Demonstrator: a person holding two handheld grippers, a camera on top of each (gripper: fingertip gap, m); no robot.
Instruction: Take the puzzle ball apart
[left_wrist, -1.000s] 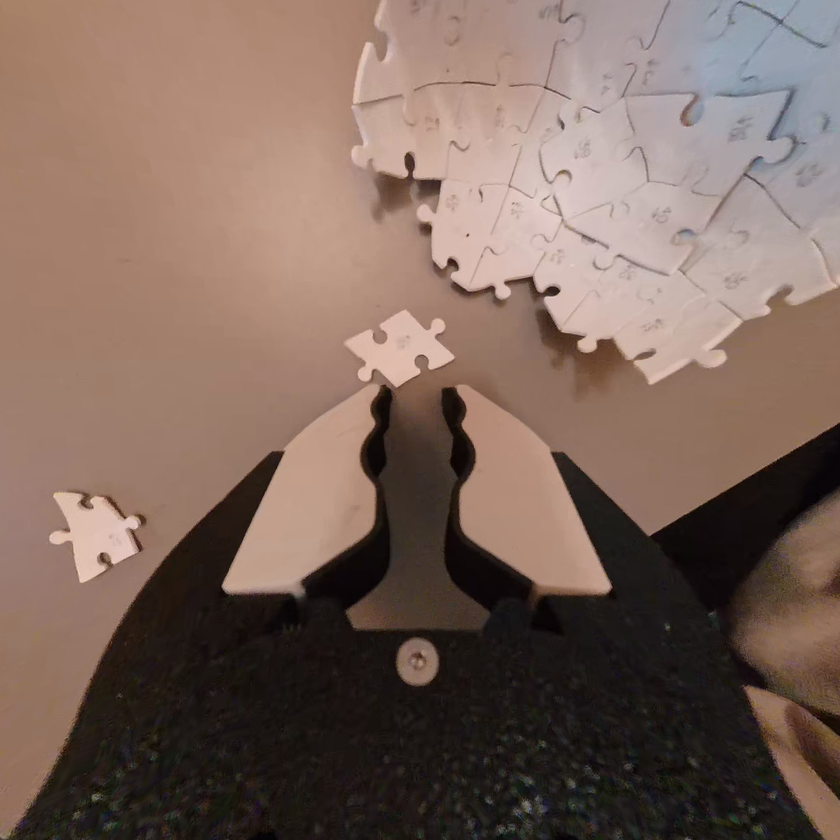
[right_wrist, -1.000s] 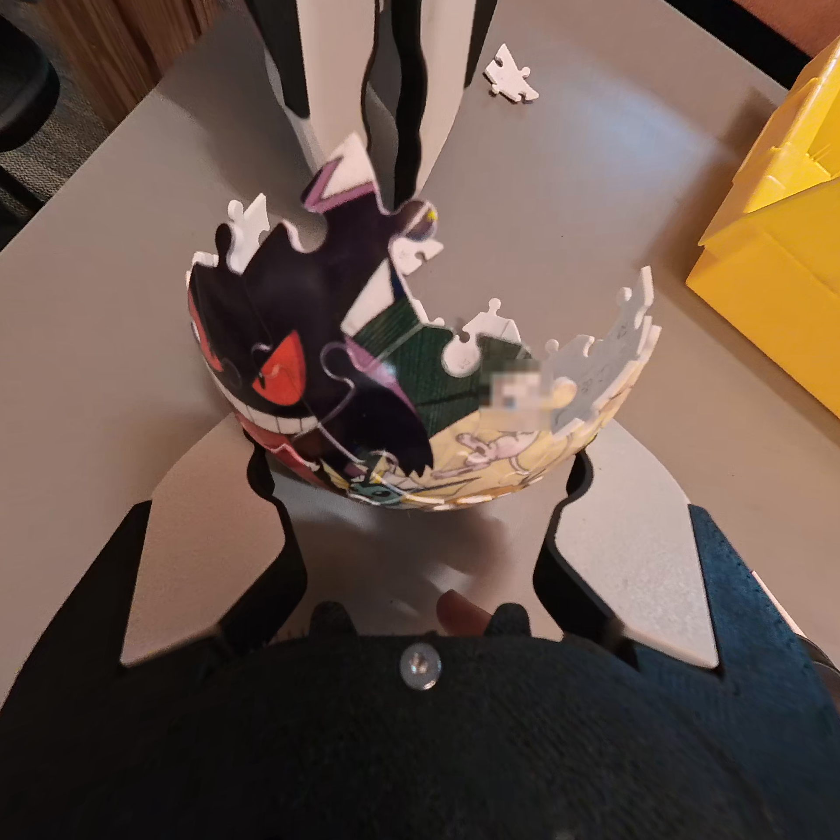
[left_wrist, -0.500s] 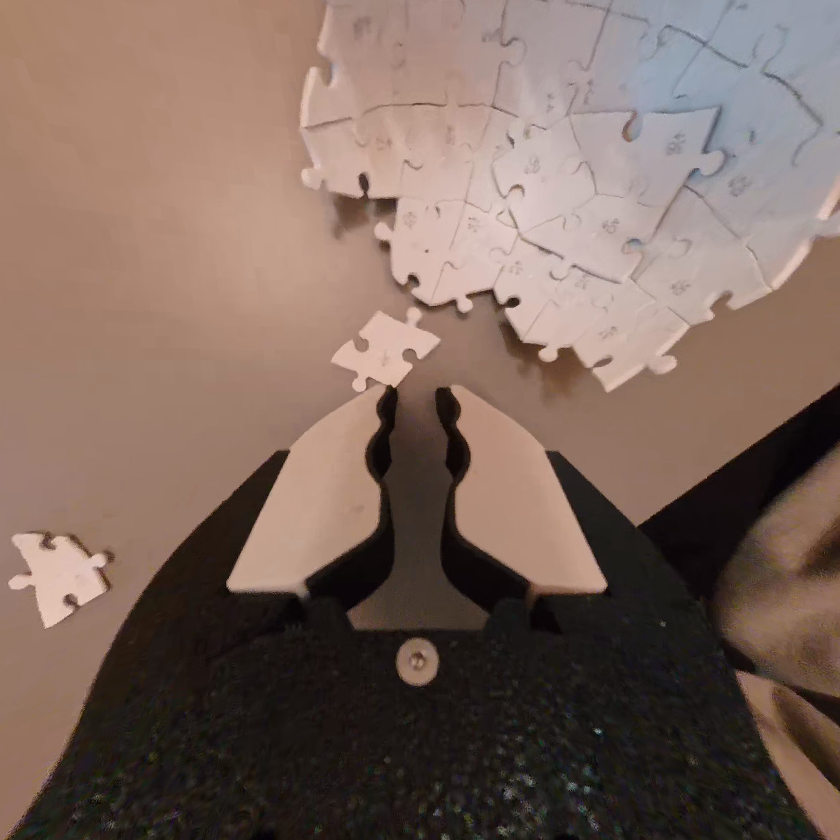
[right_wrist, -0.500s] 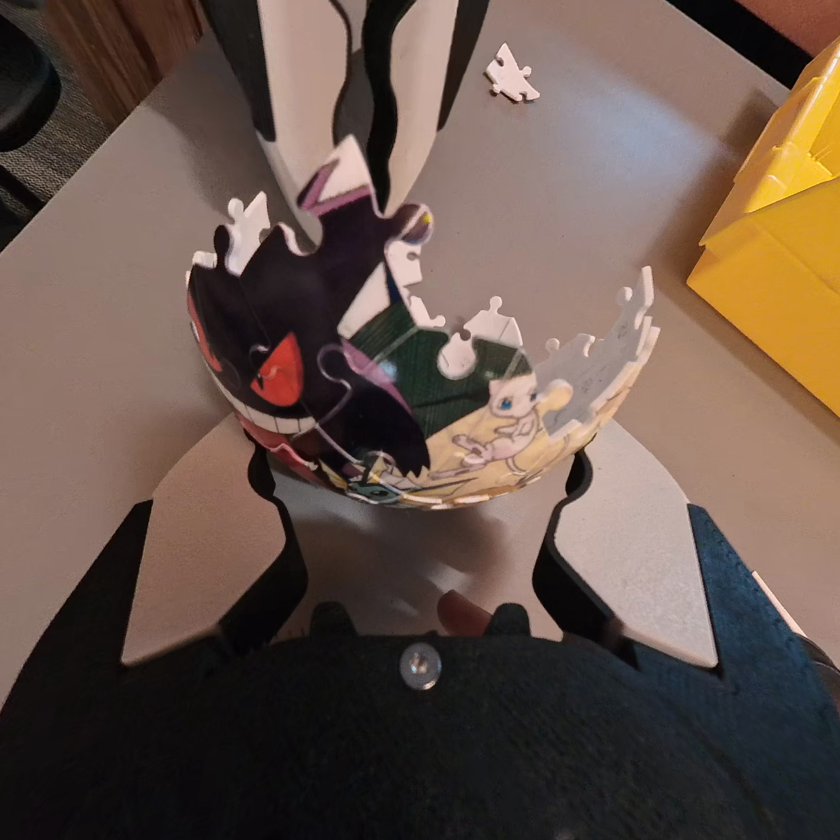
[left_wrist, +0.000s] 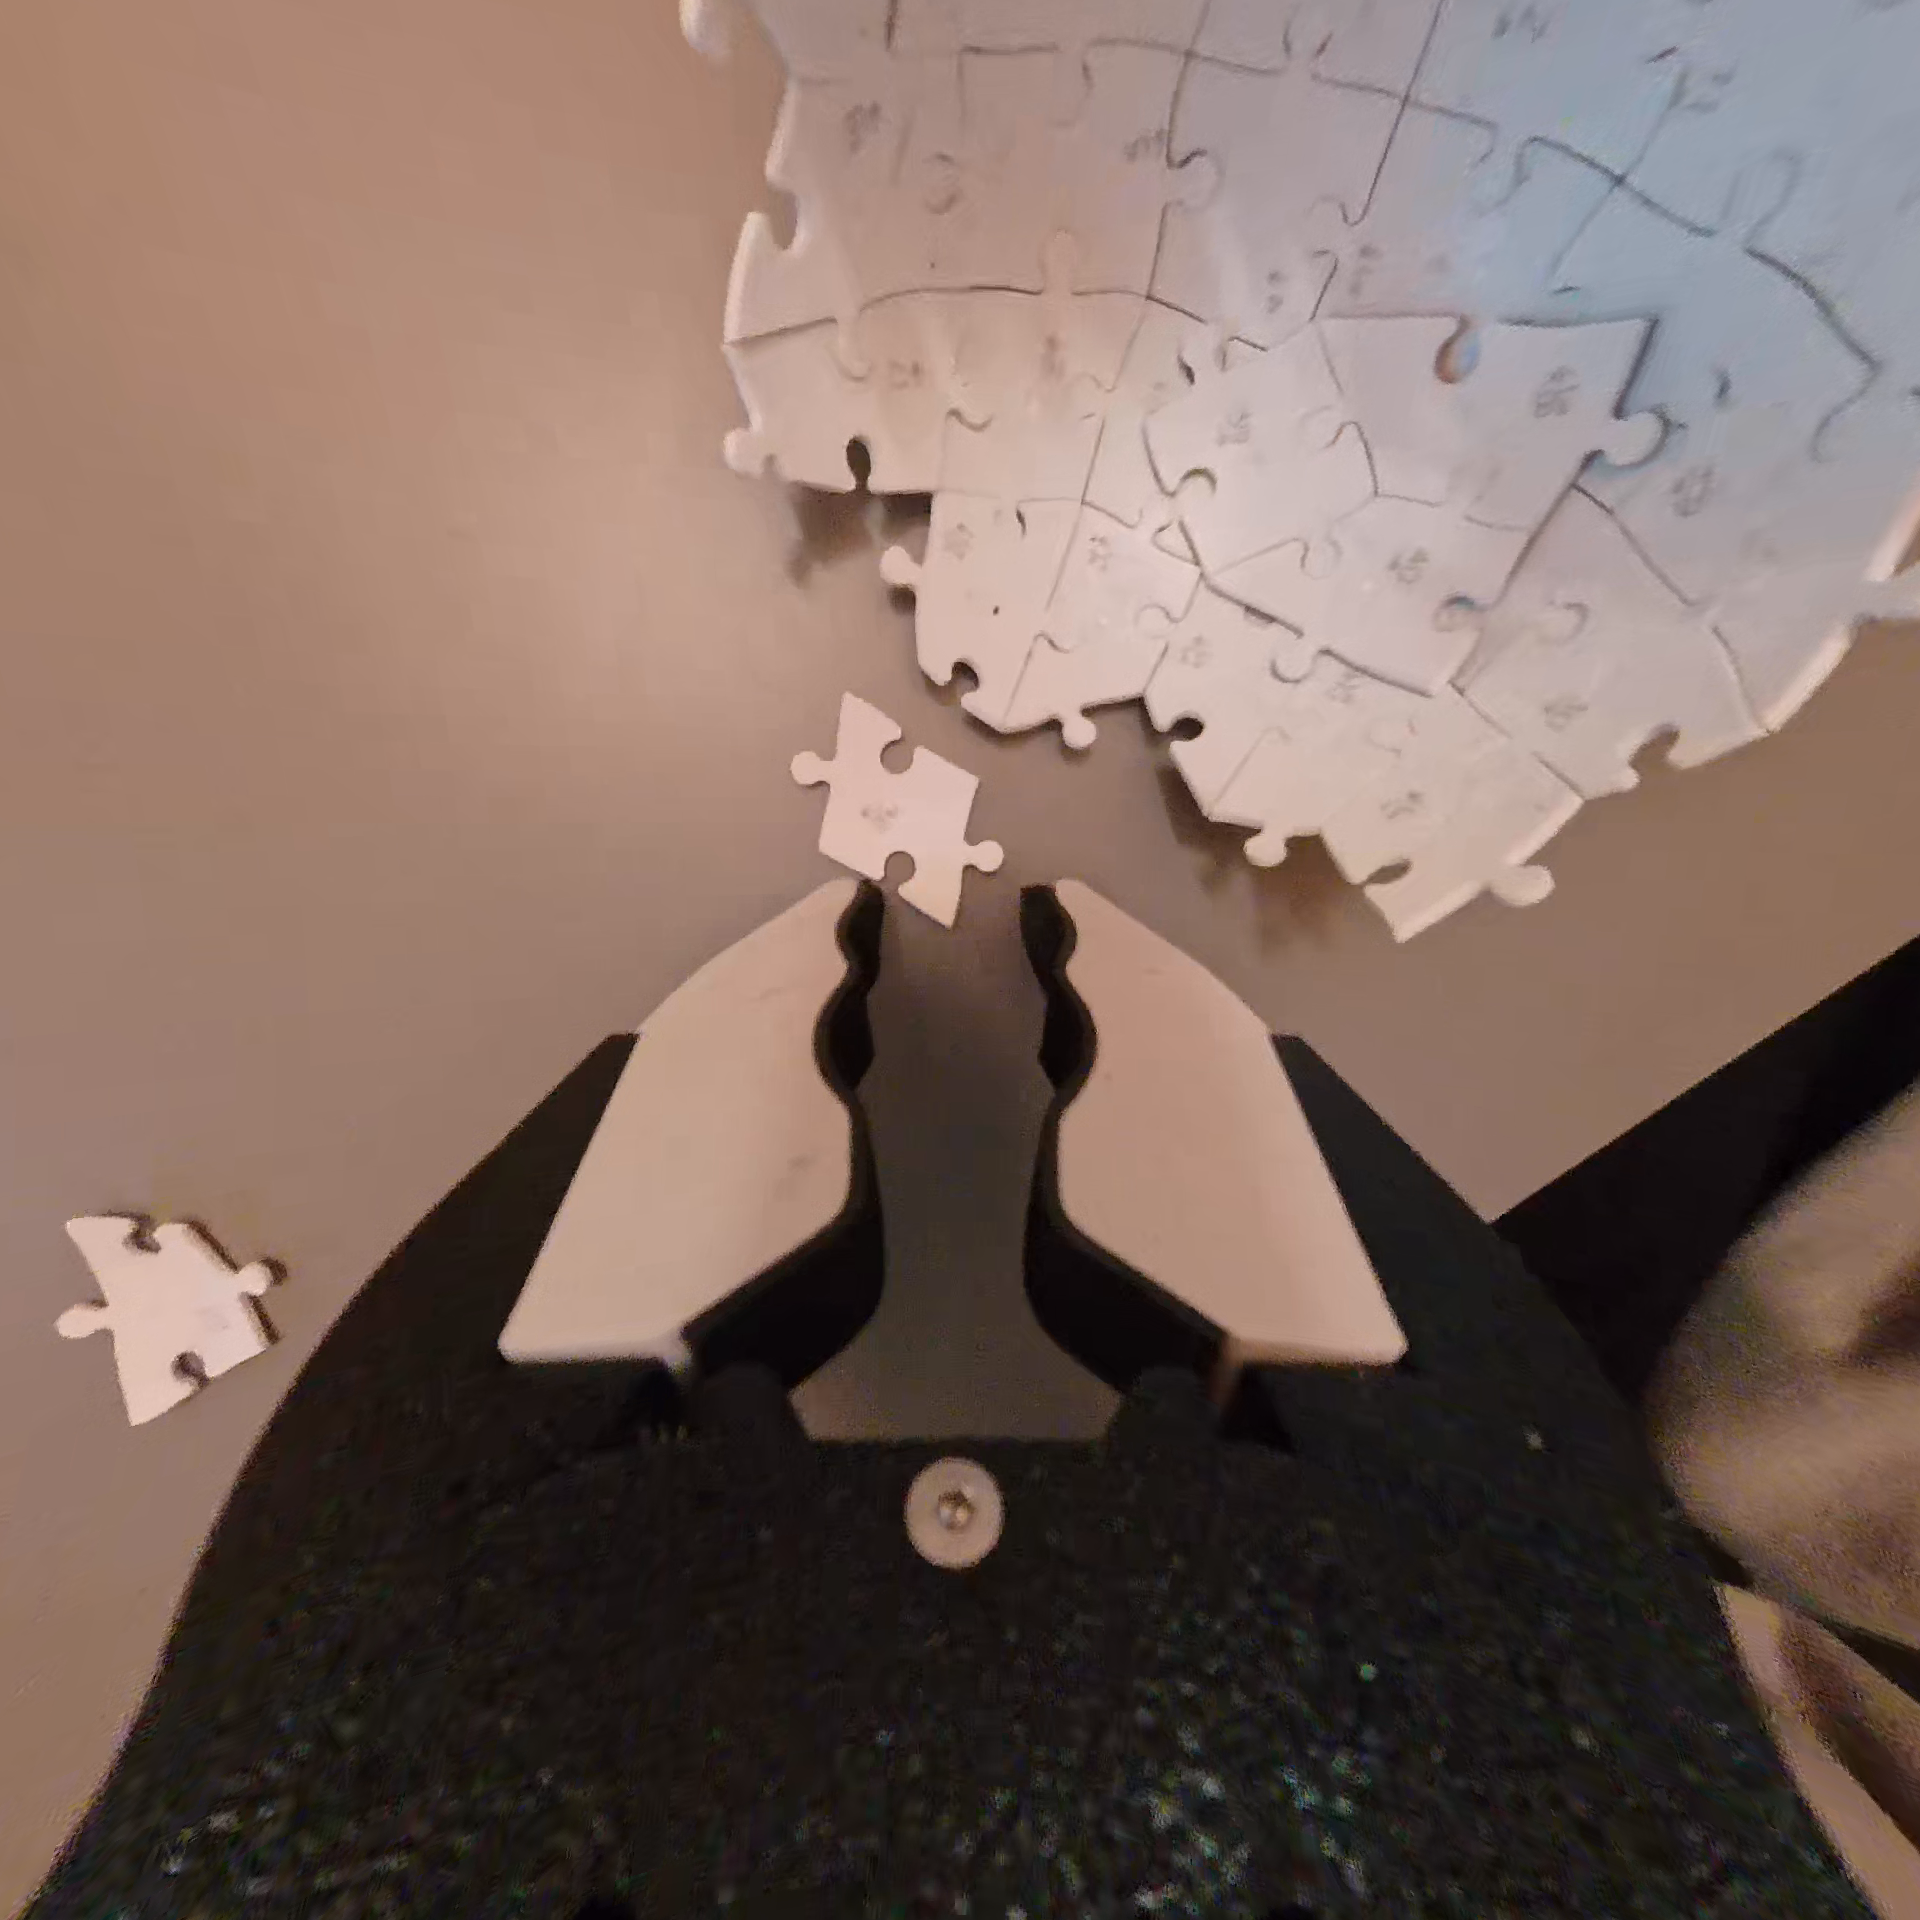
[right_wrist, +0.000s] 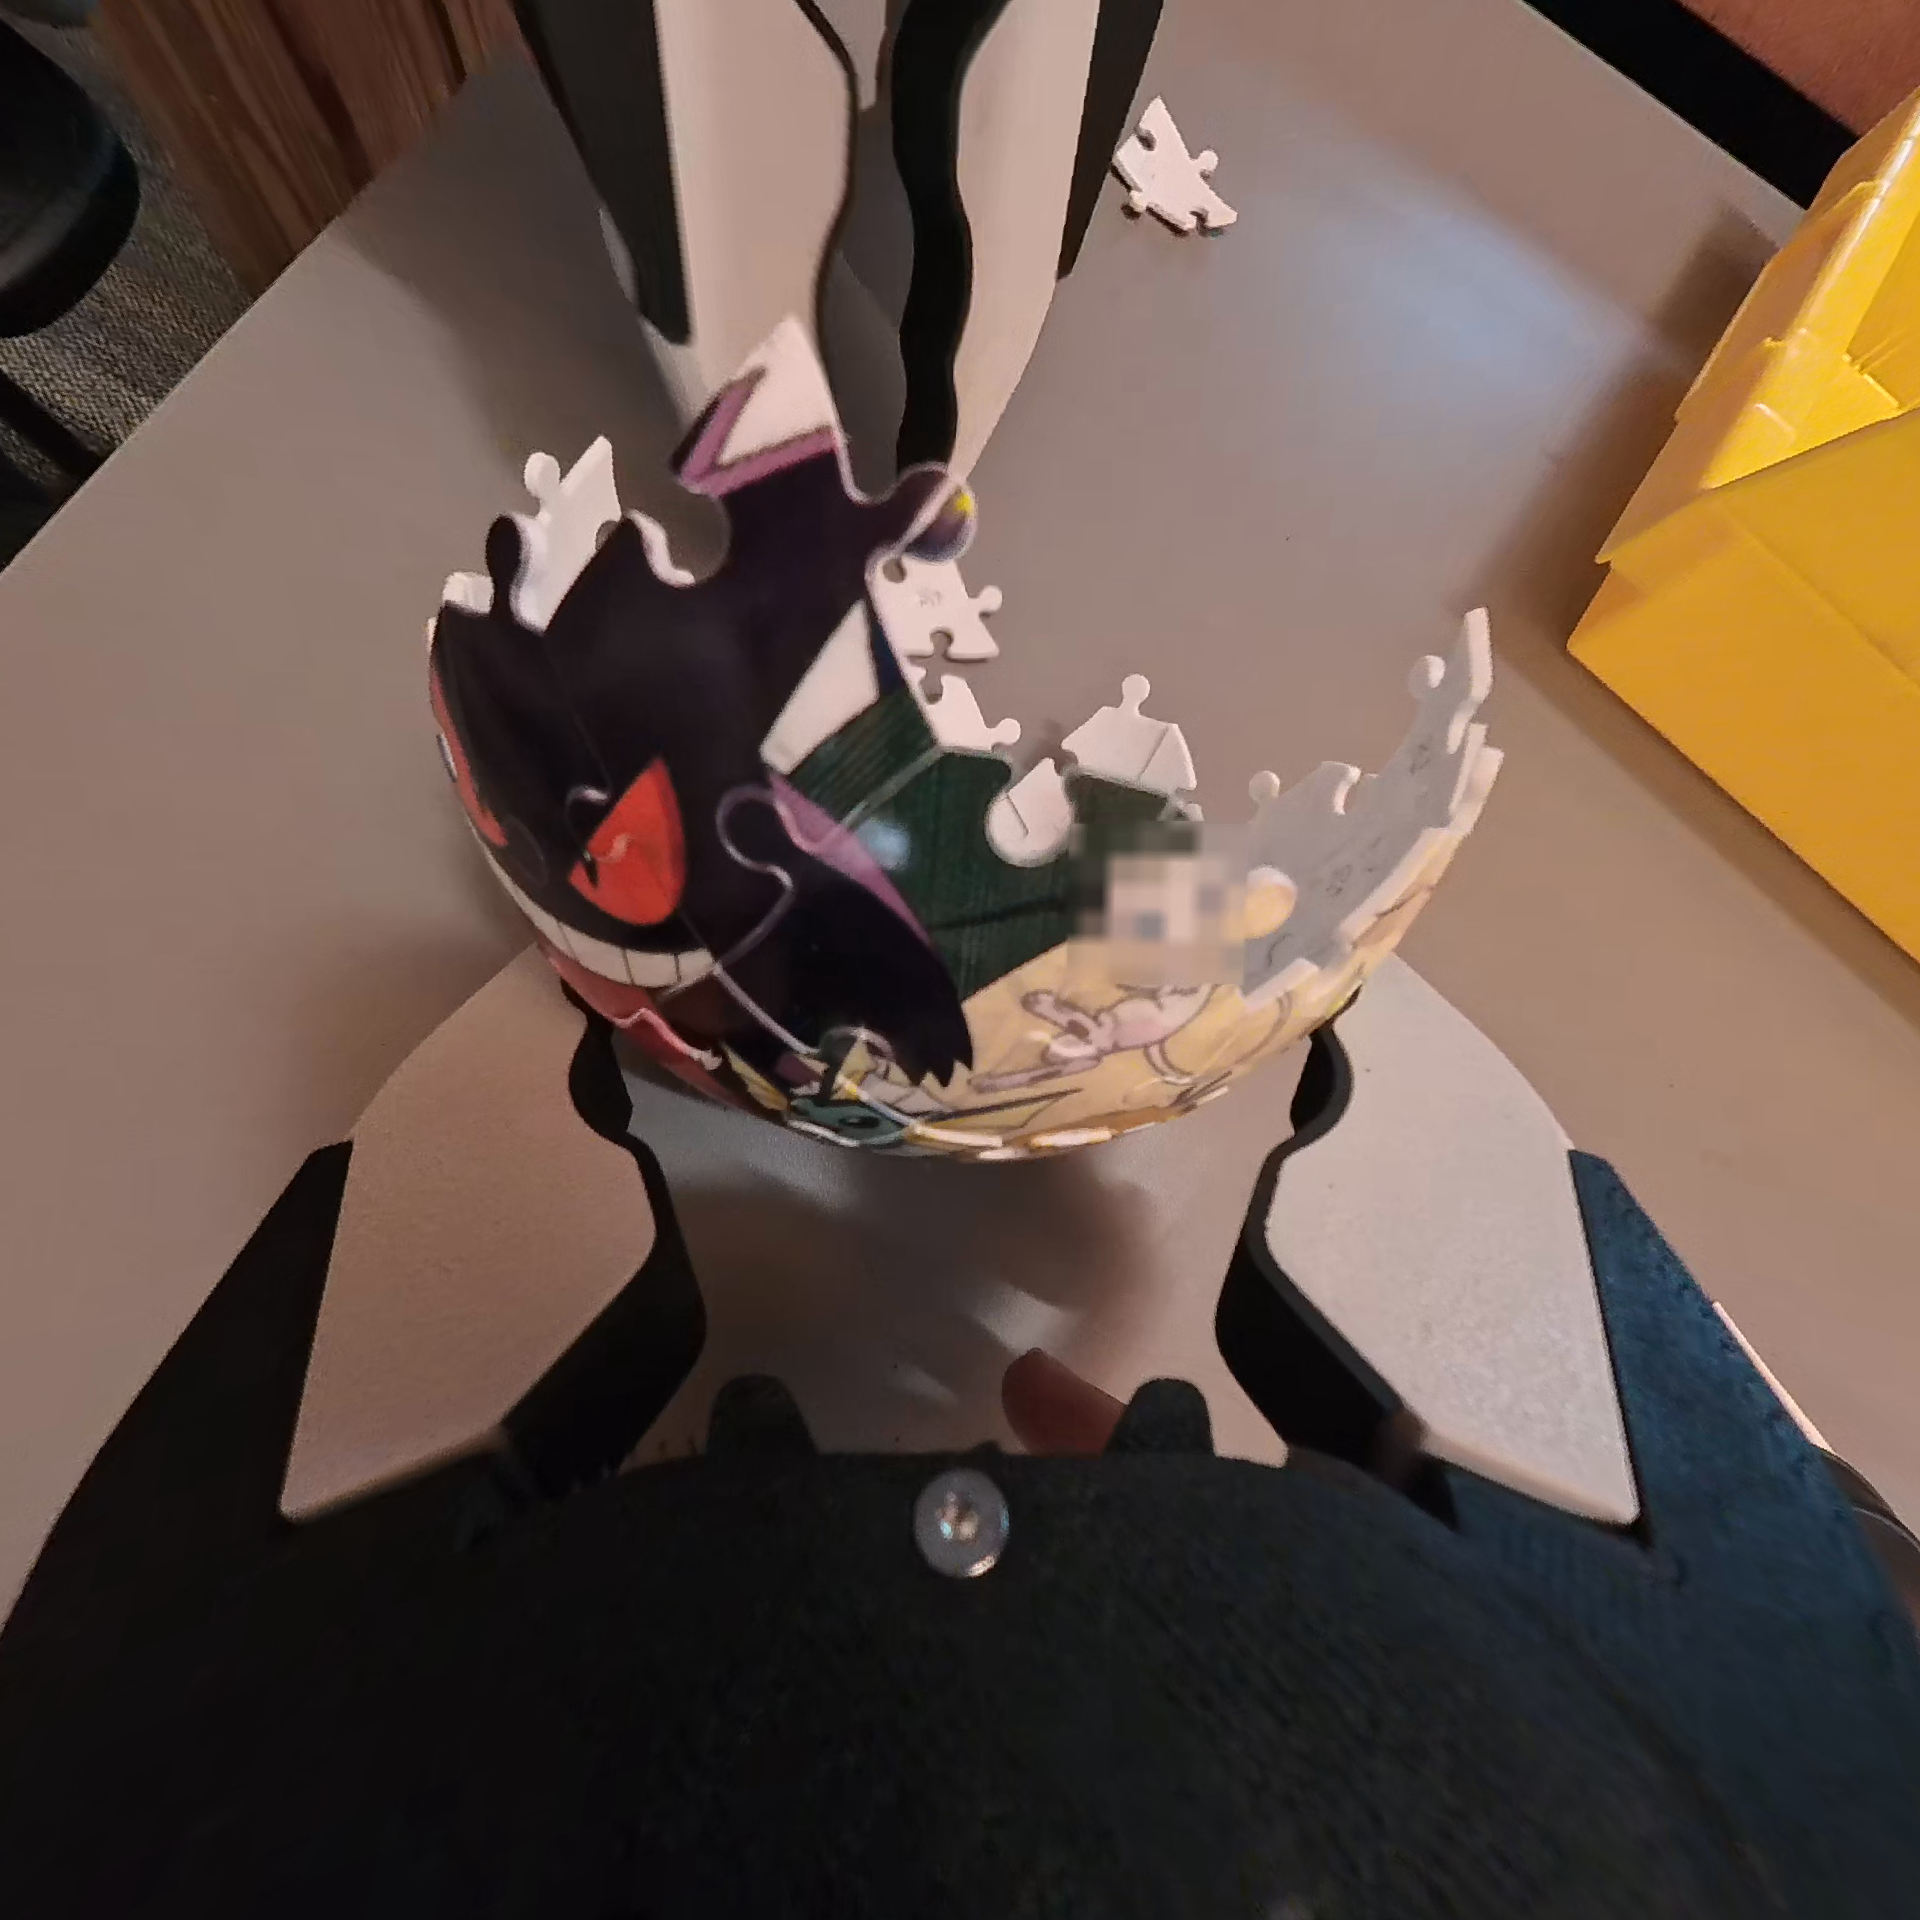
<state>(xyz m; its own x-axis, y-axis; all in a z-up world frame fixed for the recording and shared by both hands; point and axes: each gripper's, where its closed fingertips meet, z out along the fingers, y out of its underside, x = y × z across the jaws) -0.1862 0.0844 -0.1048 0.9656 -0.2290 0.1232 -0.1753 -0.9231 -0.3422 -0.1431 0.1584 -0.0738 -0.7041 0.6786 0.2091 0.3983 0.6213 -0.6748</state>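
Note:
The puzzle ball (right_wrist: 727, 831) is an open half shell, printed outside and white inside (left_wrist: 1351, 416). My right gripper (right_wrist: 956, 1049) is shut on its lower sides and holds it just above the table (right_wrist: 1299, 468). My left gripper (left_wrist: 951, 899) is open with a narrow gap and holds nothing. A loose white piece (left_wrist: 894, 810) lies just past its fingertips, below the shell's jagged rim. In the right wrist view the left gripper's fingers (right_wrist: 748, 208) come down from the top, behind the shell's tall dark piece. The loose piece also shows there (right_wrist: 940, 613).
A second loose white piece (left_wrist: 166, 1309) lies on the table to the left and shows at the far side in the right wrist view (right_wrist: 1174, 177). A yellow box (right_wrist: 1766, 623) stands at the right. Cloth (left_wrist: 1787, 1403) lies beyond the table's edge. The grippers' ends are close to 10 cm from one another.
The loose piece by my left fingertips has turned and shifted slightly right. My left gripper has come closer to the shell's rim. My right gripper holds the shell still.

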